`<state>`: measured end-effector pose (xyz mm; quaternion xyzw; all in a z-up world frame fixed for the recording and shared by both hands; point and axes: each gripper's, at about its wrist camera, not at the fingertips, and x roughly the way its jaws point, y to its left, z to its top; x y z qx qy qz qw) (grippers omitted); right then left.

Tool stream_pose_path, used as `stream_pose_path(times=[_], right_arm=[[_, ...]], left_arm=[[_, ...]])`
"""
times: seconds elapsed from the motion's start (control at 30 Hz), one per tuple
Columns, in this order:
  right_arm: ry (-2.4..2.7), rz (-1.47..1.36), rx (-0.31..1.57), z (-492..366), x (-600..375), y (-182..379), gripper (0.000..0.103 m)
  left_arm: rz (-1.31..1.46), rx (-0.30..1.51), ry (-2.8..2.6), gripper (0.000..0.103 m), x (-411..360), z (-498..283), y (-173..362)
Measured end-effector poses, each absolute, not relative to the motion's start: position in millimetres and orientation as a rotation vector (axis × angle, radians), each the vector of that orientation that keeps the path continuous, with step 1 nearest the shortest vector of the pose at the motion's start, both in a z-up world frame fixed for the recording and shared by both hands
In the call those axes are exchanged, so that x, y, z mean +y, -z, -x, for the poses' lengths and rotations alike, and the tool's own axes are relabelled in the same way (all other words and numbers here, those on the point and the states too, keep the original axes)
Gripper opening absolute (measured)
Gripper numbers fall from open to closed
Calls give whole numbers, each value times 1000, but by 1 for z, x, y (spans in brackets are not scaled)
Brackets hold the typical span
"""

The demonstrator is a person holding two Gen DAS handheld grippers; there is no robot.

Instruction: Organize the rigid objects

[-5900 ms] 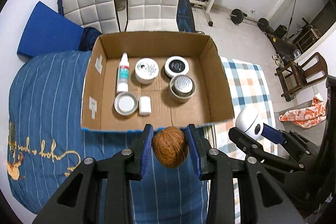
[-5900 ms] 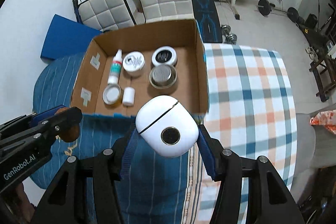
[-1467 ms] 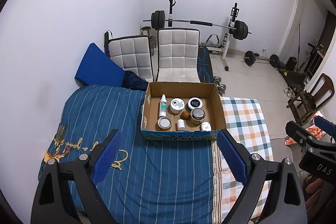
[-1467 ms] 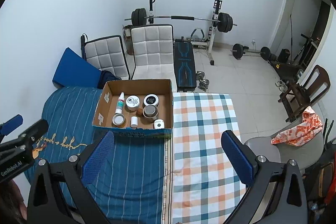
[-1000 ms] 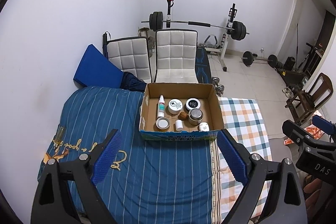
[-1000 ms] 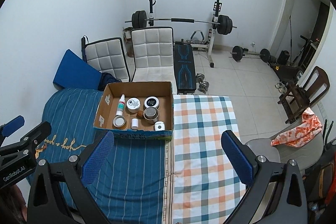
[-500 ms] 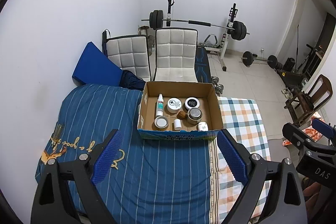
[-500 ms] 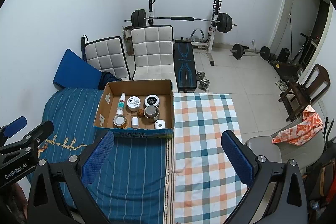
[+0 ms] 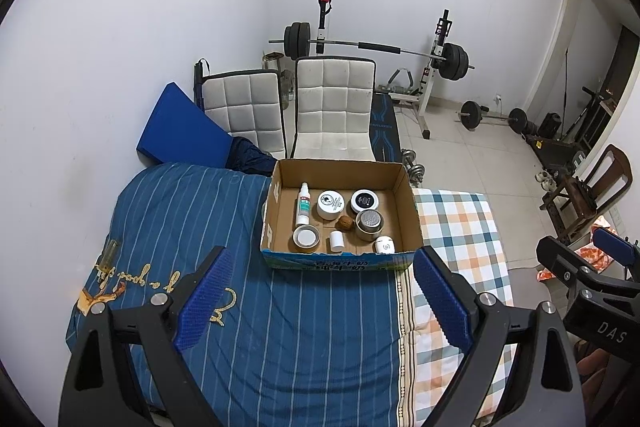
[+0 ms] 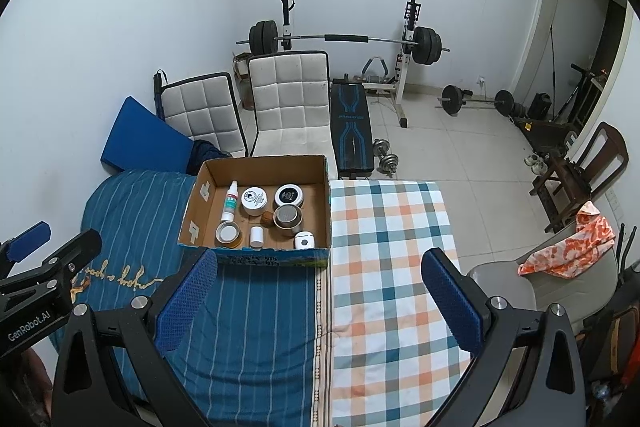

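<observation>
An open cardboard box (image 9: 412, 211) (image 10: 192, 215) stands on the bed, far below both grippers. Inside it lie a white spray bottle (image 9: 303, 203), round jars, a metal tin (image 9: 369, 224), a brown walnut (image 9: 345, 223) (image 10: 267, 216) in the middle and a white case (image 9: 385, 245) (image 10: 303, 239) at the front right corner. My left gripper (image 9: 322, 293) hangs high above the blue striped bedspread, open and empty. My right gripper (image 10: 320, 301) is also open and empty, above the seam between bedspread and checked cloth.
The bed carries a blue striped bedspread (image 9: 192, 227) and a checked cloth (image 10: 392, 227). Two white quilted chairs (image 9: 332, 107), a blue cushion (image 9: 180, 131), a barbell rack (image 9: 380, 47) and loose weights stand behind. A wooden chair (image 10: 580, 163) and an orange patterned cloth (image 10: 568, 247) are at the right.
Several seconds ago the left gripper held the walnut and the right held the white case by the box; both now lie in the box. Over the last second nothing has visibly moved.
</observation>
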<state>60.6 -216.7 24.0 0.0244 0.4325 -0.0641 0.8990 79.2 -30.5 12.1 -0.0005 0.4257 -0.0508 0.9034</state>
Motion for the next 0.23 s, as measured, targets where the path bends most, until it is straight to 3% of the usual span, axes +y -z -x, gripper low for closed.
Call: stream_pose_path(times=[0.23], right_arm=[[129,-51,897,-61,-217,-24,103]], left_arm=[[-2,862,97,93,-30,-81,-15]])
